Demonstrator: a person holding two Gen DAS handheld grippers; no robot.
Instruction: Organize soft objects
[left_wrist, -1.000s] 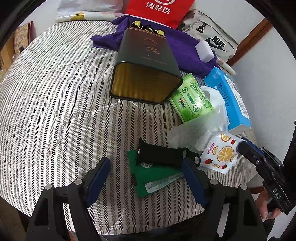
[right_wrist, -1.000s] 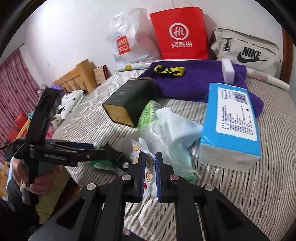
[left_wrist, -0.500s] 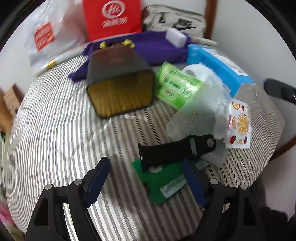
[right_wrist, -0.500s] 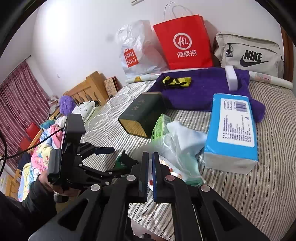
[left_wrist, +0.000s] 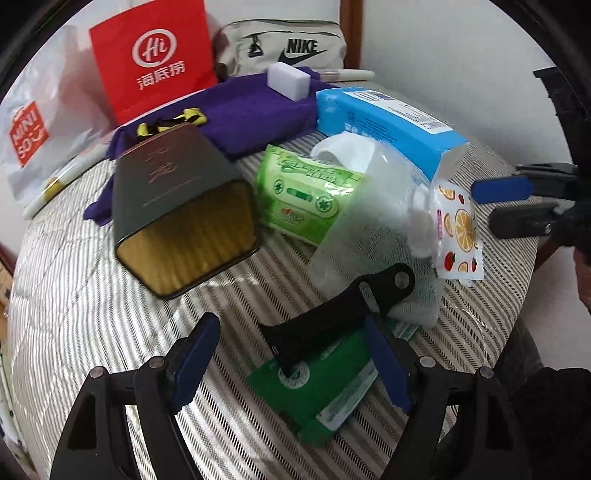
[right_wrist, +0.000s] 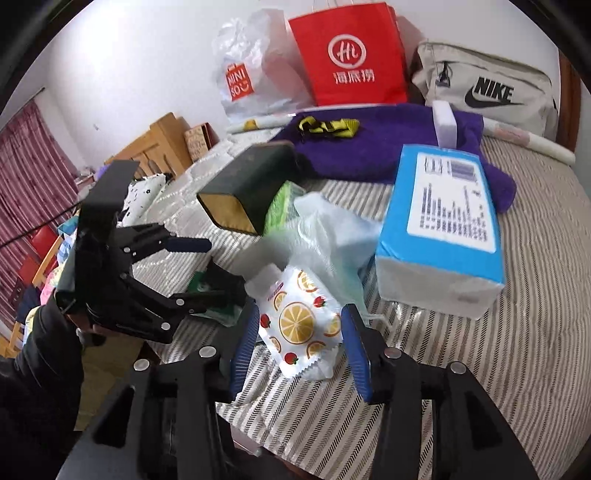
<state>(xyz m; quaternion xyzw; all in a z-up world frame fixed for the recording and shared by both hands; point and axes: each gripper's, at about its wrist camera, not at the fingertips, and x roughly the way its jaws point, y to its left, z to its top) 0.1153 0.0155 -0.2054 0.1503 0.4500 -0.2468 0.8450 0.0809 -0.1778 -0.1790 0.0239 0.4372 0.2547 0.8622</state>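
The right hand-held gripper (right_wrist: 299, 341) is opening, with the fruit-print packet (right_wrist: 299, 321) between its jaws at lower centre. The left hand-held gripper (left_wrist: 291, 354) stands wide open over the black strap (left_wrist: 332, 321).

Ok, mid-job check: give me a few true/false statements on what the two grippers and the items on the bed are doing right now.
1. The right gripper has the fruit-print packet between its opening jaws. True.
2. The left gripper is clamped on the black strap. False: its jaws stand wide, pads clear of the strap.
3. The white sponge block rests on the purple towel. True.
4. The dark tin stands upright. False: it lies on its side, gold end facing the left wrist camera.
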